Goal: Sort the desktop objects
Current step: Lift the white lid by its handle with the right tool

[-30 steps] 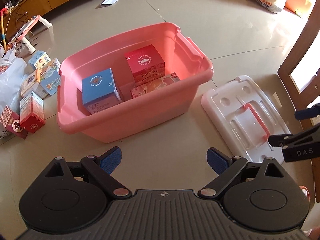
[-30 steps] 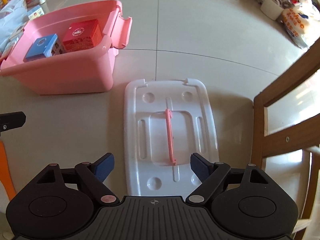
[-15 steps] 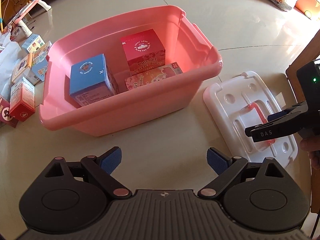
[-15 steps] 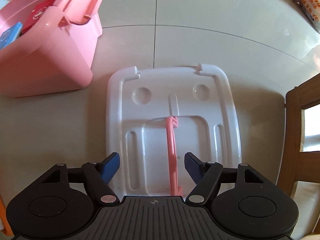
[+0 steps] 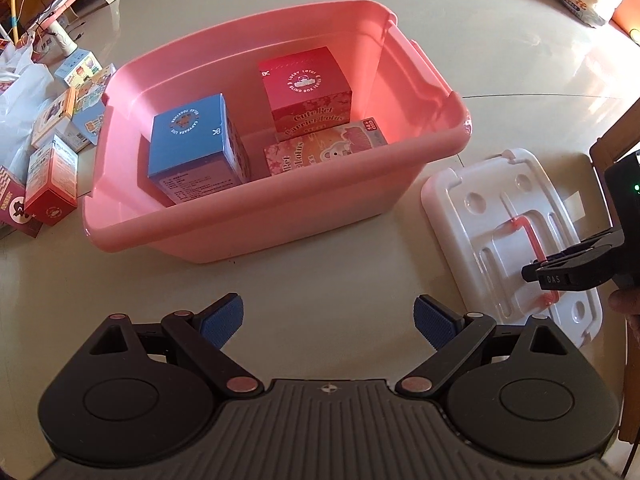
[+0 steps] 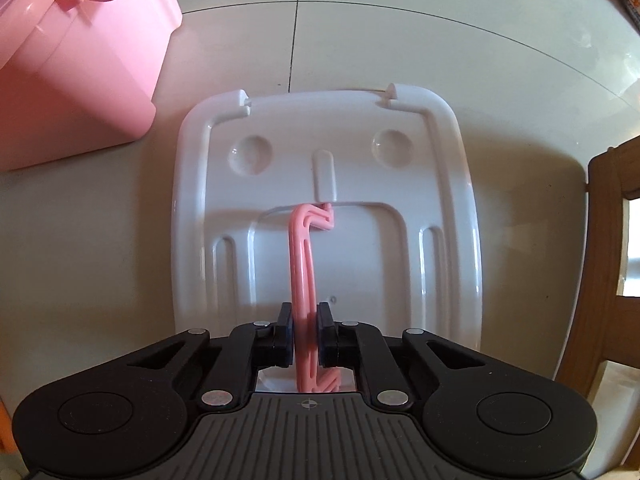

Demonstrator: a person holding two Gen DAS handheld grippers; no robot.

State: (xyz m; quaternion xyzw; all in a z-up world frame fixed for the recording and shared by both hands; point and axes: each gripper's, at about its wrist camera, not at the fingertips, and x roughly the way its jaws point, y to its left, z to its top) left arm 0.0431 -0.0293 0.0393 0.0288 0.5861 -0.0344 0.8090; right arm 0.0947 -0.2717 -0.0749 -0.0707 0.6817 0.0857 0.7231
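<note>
The right hand-held gripper (image 6: pixel 305 334) is clamped on the pink handle (image 6: pixel 302 256) of the white lid (image 6: pixel 440 208), lying on the floor beside the pink bin (image 5: pixel 248 224), probably so it can be lifted on; the left hand-held gripper (image 5: pixel 328 320) is held apart, empty.

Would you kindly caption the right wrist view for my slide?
Right tongs shut on the pink handle of the white lid lying beside the pink bin.
</note>
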